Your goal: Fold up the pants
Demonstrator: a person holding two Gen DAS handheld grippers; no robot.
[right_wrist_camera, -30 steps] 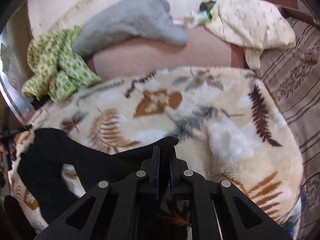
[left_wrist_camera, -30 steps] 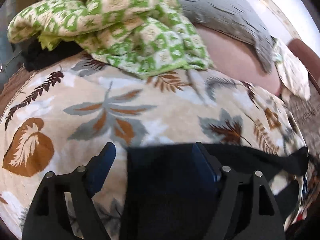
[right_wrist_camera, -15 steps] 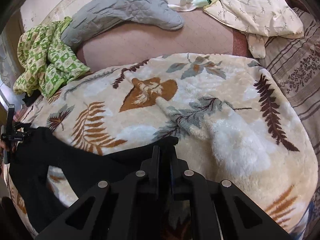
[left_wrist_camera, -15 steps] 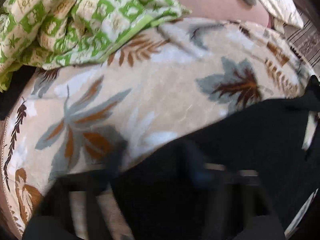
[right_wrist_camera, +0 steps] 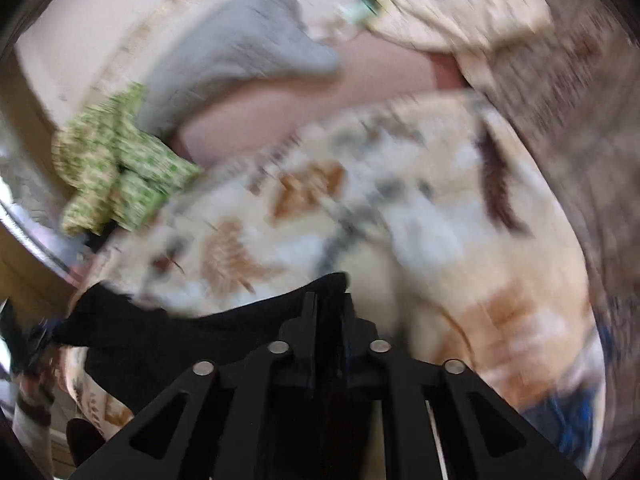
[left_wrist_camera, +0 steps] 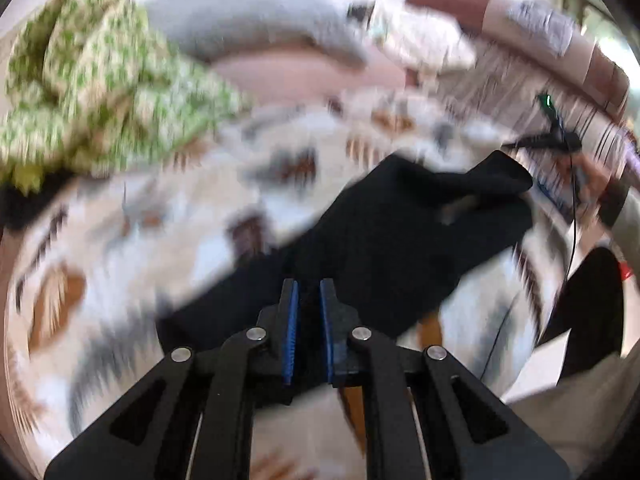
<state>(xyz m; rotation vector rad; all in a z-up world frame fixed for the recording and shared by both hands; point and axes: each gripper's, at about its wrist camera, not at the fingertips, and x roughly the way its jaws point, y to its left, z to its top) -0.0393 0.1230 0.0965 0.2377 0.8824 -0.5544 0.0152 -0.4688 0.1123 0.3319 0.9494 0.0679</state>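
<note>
The black pants hang stretched between my two grippers above a leaf-patterned blanket. My left gripper is shut on one end of the pants, its blue pads pinching the black cloth. My right gripper is shut on the other end of the pants, which run off to the left. In the left wrist view the far end of the pants rises to the other gripper at the right. Both views are blurred by motion.
A green-and-white checked cloth lies bunched at the back left. A grey pillow and a cream patterned cloth lie behind the blanket. A striped cover runs along the right. The person's legs show at lower right.
My left gripper, open around the pants edge a second ago, has shut on the cloth and lifted it. Both grippers have swung, raising the pants off the blanket.
</note>
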